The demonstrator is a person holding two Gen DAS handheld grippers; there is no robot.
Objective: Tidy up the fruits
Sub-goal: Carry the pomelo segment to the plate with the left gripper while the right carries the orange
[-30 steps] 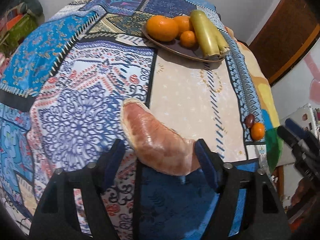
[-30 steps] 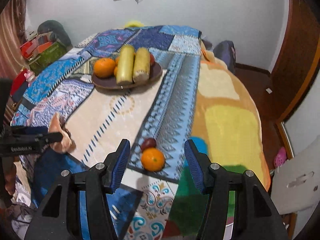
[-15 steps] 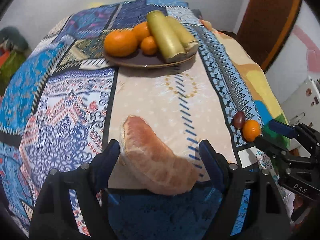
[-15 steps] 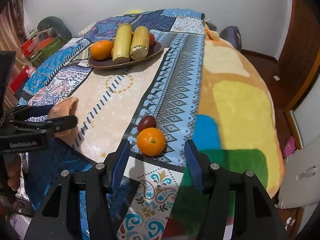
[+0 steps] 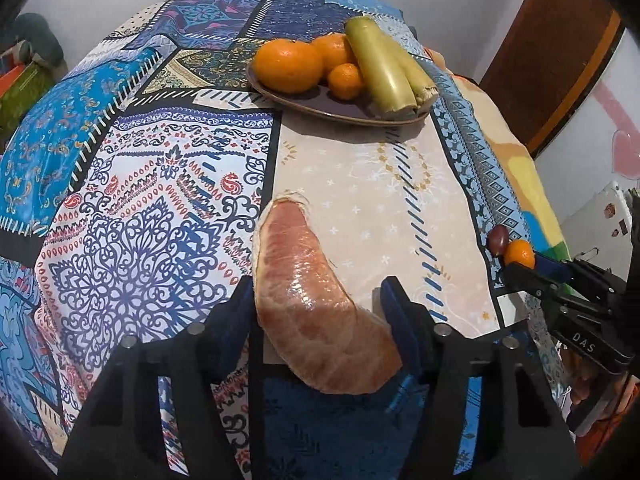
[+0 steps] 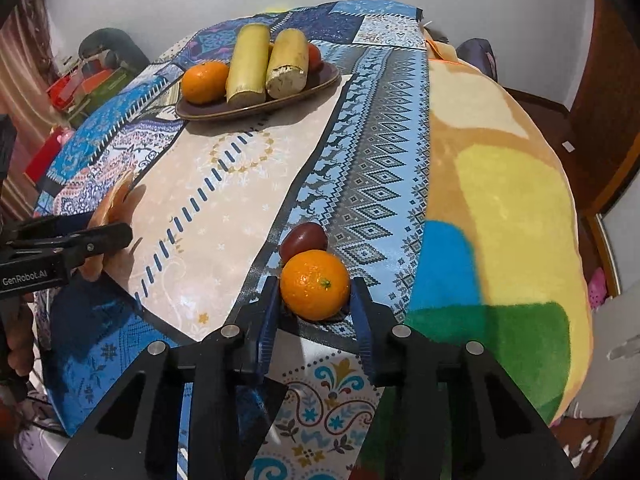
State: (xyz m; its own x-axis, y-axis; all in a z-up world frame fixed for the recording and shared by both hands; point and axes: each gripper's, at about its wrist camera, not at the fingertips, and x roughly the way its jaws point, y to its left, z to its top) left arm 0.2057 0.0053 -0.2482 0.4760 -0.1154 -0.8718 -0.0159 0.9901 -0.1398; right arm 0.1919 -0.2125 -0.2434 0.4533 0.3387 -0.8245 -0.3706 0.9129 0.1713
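**Both grippers closing on fruit at the near edge**

My right gripper (image 6: 315,306) has its jaws closing around the orange (image 6: 314,285); the pads sit right at its sides, and I cannot tell whether they press yet. A dark plum (image 6: 304,237) touches the orange just behind it. My left gripper (image 5: 318,312) is closing too, with the pomelo wedge (image 5: 316,304) lying between the fingers; the left pad is against it, a gap shows at the right. Both fruits rest on the cloth (image 6: 224,200). Farther back, the plate (image 6: 256,110) holds oranges (image 5: 289,65) and two cane pieces (image 6: 266,65).
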